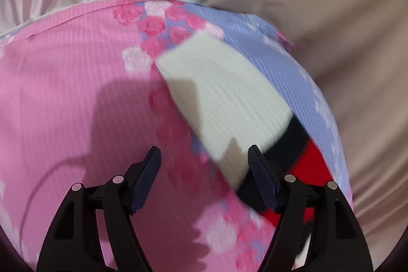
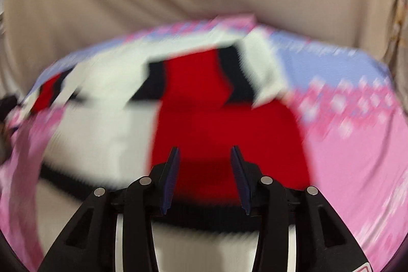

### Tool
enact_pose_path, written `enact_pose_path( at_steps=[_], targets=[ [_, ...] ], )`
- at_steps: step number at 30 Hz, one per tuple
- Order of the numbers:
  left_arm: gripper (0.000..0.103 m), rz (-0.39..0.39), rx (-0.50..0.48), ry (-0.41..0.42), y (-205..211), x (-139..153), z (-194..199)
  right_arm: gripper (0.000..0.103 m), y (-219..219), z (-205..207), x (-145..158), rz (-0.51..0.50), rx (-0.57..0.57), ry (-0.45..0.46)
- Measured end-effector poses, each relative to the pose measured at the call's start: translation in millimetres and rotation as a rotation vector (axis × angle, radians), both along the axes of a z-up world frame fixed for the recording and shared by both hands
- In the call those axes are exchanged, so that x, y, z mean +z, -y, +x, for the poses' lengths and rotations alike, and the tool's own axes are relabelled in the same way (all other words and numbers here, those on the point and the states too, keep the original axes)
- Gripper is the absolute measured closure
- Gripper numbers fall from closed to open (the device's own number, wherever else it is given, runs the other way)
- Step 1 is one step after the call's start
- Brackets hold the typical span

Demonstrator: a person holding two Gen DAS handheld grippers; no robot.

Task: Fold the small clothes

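Clothes for folding show here as one small knitted garment (image 1: 224,103) in white, red and black, lying on a pink and lavender flowered cloth (image 1: 76,93) that is spread over a shiny beige sheet (image 1: 344,29).

From the left wrist camera, a white section of the garment runs diagonally across the flowered cloth, with a black band and a red patch at its lower right end. The left gripper (image 1: 204,159) hangs just above the cloth with its jaws wide apart and nothing between them; the white edge of the garment sits just beside the right-hand finger. The gripper's shadow falls on the pink cloth to the left.

The right wrist camera is heavily blurred. The garment (image 2: 224,119) fills the middle of the view, red in the centre with white to the left and black stripes above. The right gripper (image 2: 205,157) is over the red part, jaws apart, gripping nothing. Whether its fingertips touch the fabric cannot be told.
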State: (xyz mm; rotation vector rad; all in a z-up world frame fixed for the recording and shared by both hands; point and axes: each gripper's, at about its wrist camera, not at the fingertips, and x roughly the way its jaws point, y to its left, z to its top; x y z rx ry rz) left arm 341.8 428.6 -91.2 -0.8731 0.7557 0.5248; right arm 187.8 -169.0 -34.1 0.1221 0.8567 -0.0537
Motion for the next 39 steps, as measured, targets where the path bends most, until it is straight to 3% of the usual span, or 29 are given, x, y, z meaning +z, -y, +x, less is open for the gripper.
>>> enact_pose_path(
  at_steps=[1,3,4,6,9,12,15,18,19,20,22,24,25,29,31,37,39],
  targets=[
    [0.042,0.02,-0.011,-0.019,0,-1,8,0.062,-11,-8,-7,0.013,0.017,-0.021],
    [0.071,0.061,-0.064,-0.047,2,0,24,0.062,-34,-18,-20,0.04,0.043,-0.069],
    [0.097,0.05,-0.099,-0.058,5,-1,32,0.062,-46,-21,-28,0.061,0.062,-0.102],
    [0.097,0.081,-0.11,-0.05,11,11,41,0.062,-60,-23,-37,0.078,0.08,-0.133],
    [0.098,0.224,-0.207,0.062,54,65,42,0.062,-76,-23,-37,0.075,0.106,-0.129],
    [0.098,0.328,-0.397,0.236,153,140,38,0.062,-78,-23,-31,0.071,0.102,-0.106],
    [0.098,0.326,-0.61,0.355,256,177,24,0.062,-68,-26,-25,0.089,0.077,-0.094],
    [0.093,0.243,-0.845,0.343,374,159,17,0.062,-46,-27,-19,0.095,0.033,-0.076],
    [0.09,0.201,-0.913,0.288,414,134,14,0.062,-38,-28,-18,0.094,0.018,-0.073],
    [0.079,0.166,-0.948,0.237,438,112,10,0.062,-29,-29,-17,0.093,0.002,-0.072],
    [0.065,0.093,-0.965,0.106,471,61,-6,0.062,-7,-32,-19,0.091,-0.035,-0.072],
    [0.062,0.066,-0.944,0.068,472,39,-17,0.062,18,-32,-23,0.079,-0.077,-0.083],
    [0.054,0.069,-0.909,0.05,463,32,-24,0.062,31,-33,-25,0.068,-0.097,-0.085],
    [0.035,0.108,-0.734,0.052,403,38,-27,0.061,66,-30,-17,0.066,-0.129,-0.059],
    [0.034,0.117,-0.66,0.055,370,47,-13,0.051,77,-13,-9,0.088,-0.11,-0.037],
    [0.033,0.062,-0.493,0.001,301,30,41,0.051,96,75,-4,0.203,-0.125,0.009],
    [0.039,0.013,-0.468,-0.023,291,19,54,0.051,95,107,-9,0.205,-0.144,-0.001]
  ],
)
